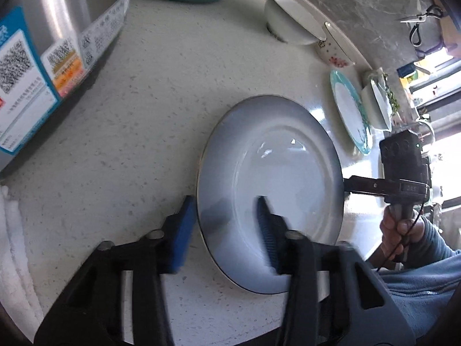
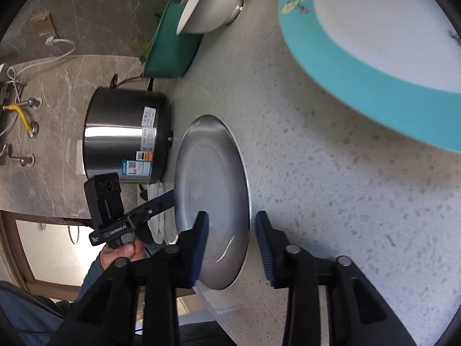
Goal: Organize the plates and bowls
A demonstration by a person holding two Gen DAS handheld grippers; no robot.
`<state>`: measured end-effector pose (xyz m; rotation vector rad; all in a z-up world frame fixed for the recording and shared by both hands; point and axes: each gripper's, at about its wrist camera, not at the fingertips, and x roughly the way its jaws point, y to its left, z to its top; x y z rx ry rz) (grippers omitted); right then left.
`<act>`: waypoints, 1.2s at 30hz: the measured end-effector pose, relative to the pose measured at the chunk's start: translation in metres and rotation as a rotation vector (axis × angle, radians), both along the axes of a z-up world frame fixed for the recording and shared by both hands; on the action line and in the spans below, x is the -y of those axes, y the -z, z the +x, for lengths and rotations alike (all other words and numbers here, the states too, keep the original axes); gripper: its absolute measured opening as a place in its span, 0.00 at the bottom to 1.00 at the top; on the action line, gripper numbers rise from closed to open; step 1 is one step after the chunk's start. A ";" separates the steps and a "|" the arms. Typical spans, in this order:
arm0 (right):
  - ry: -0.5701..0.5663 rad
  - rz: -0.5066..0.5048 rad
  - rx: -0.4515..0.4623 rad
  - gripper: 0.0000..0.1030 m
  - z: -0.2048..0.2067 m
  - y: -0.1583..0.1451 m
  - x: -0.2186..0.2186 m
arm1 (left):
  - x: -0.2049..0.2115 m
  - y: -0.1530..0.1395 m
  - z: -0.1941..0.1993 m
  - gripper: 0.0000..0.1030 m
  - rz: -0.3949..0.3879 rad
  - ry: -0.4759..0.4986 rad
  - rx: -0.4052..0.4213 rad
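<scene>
Left wrist view first: the left hand-held gripper point(image 1: 227, 225) straddles the near rim of the grey-rimmed plate point(image 1: 276, 178), one blue pad outside the edge, the other over the plate's well, jaws narrowed but a gap shows, so no clamp yet. The plate lies flat on the speckled worktop point(image 1: 144, 115). Across it, the right hand-held gripper point(image 1: 350, 186) comes in at the opposite rim; in its own view its jaws point(image 2: 230, 239) stand narrowed, rim between the pads and not yet pressed.

To do this well, I'd say close both sides evenly on the rim and lift level, so the plate doesn't tip or slide out.

Room to move: the steel cooker point(image 1: 49, 57) stands close on one side, with a folded cloth point(image 2: 161, 216) by it. The teal-rimmed plate point(image 1: 350, 112) sits near on the other side, and the white bowl point(image 1: 291, 17) and flowered bowl point(image 1: 335, 49) further back. The worktop's front edge point(image 2: 219, 305) runs just beside the plate, so drift that way risks a drop.
</scene>
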<state>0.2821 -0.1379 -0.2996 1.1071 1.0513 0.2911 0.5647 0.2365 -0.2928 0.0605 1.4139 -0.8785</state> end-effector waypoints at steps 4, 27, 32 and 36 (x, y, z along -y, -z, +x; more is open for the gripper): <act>-0.003 -0.003 -0.002 0.34 0.002 0.000 -0.002 | 0.004 0.000 0.001 0.27 0.008 0.012 -0.004; 0.023 -0.103 -0.110 0.14 0.000 -0.007 -0.006 | 0.013 -0.005 -0.005 0.23 0.070 -0.004 0.039; 0.043 -0.095 -0.112 0.14 0.001 -0.009 -0.009 | 0.014 -0.005 -0.006 0.23 0.076 0.008 0.046; 0.059 -0.097 -0.107 0.14 0.000 -0.013 -0.009 | 0.014 -0.006 -0.007 0.23 0.066 0.008 0.044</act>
